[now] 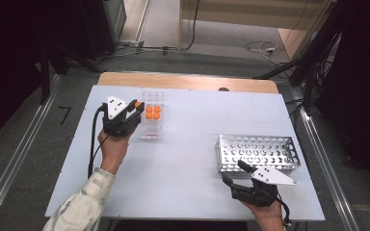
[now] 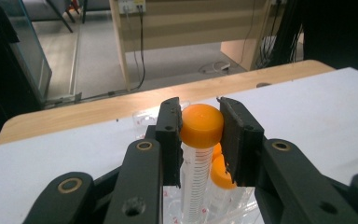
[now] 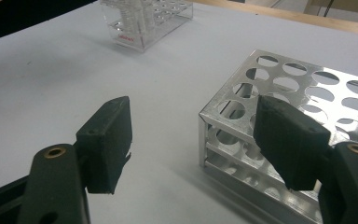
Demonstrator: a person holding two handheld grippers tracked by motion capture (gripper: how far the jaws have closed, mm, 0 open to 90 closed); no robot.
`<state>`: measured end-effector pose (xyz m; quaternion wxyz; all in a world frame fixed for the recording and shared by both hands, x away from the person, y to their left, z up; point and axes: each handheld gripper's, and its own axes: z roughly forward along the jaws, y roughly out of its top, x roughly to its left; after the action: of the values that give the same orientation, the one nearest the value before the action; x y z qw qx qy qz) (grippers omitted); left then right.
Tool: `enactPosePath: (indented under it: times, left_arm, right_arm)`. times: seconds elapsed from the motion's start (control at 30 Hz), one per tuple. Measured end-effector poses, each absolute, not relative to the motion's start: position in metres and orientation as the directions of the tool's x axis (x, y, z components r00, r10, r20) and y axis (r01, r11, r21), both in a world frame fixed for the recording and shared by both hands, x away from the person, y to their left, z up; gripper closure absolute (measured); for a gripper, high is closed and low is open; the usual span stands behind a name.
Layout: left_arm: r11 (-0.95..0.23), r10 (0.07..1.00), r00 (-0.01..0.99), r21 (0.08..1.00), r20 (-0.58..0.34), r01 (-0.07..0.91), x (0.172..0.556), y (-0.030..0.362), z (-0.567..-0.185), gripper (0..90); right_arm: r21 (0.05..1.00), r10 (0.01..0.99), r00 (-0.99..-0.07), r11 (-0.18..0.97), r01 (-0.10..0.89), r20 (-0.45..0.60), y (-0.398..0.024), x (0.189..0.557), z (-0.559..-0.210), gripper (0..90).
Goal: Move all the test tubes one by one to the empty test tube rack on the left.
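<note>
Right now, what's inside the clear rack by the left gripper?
The clear rack holds four orange-capped tubes in a square. The left gripper is shut on a fifth tube standing at the rack. The jaws hide the rack's bottom and that tube's foot.

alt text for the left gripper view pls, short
The left tongs are shut on the orange cap of a clear graduated tube that stands upright in a clear plastic rack, with more orange-capped tubes just behind it. Beyond lie the white table, its wooden far edge and a grey floor with cables.
</note>
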<state>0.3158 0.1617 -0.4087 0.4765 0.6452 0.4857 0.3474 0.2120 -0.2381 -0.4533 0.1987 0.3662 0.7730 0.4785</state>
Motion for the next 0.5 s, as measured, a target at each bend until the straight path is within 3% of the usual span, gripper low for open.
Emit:
enactPosePath:
  times: [0.3,0.5]
  left_arm:
    - [-0.076,0.959,0.282,0.945,-0.019,0.319,0.316,0.164,-0.425,69.4]
    - [-0.064,0.958,0.285,0.945,-0.032,0.322,0.315,0.164,-0.426,61.4]
  right_arm:
    - [0.883,0.756,-0.653,0.276,0.380,0.044,-0.237,0.212,-0.454,26.6]
    - [0.883,0.757,-0.652,0.276,0.380,0.044,-0.237,0.212,-0.454,26.6]
